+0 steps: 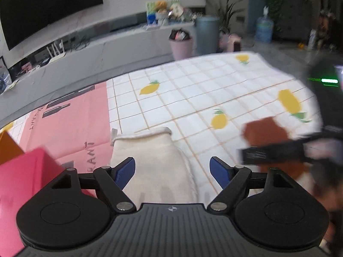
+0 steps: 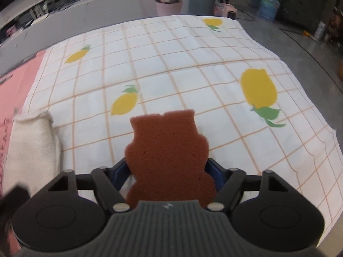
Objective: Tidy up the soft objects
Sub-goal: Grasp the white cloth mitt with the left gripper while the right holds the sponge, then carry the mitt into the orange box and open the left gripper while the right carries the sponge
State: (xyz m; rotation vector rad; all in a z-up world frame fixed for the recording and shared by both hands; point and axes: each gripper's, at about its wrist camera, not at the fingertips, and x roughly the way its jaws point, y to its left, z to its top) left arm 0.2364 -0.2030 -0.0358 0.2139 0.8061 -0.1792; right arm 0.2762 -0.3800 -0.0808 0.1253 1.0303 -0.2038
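Legible writing is confined to the pink sheet at the table's left edge: dark letters reading roughly "RANT", partly cut off. Only the left wrist view shows the red box at the near left corner. The left gripper angles downward, jaws wide and empty, over the cream towel on the lemon-print cloth. The right gripper, also tilted down, has its blue pads beside the brown bear-shaped sponge near the table's front edge; firm contact cannot be confirmed.

Brown bear-shaped sponge, cream towel
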